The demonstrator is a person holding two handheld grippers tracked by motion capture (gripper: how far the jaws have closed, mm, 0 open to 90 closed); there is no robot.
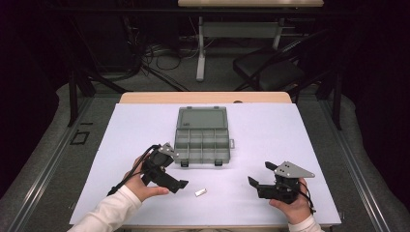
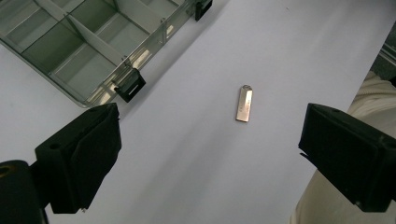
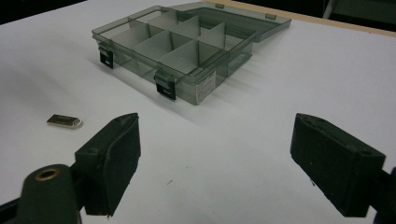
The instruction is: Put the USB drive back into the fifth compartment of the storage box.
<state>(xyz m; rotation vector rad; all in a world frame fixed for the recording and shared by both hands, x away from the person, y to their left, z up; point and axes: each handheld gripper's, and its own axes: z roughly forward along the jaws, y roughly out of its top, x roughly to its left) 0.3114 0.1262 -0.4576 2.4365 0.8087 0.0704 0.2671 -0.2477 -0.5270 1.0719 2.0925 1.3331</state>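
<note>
Now: both grippers' jaws apart; metal stick [image 2: 244, 103] ahead of left gripper [image 2: 210, 154], nearer it, long axis across the gap.

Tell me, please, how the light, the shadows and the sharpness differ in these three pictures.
High view: the white table is bright, the room behind it dark. Left gripper view: the small metal piece is sharp and glints; the black jaws are soft. Right gripper view: the open compartment box throws a soft shadow toward the camera; the near jaws are blurred.

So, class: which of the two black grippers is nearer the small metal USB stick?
The left gripper; the USB stick lies just beside it, while the right gripper sits farther off.
</note>
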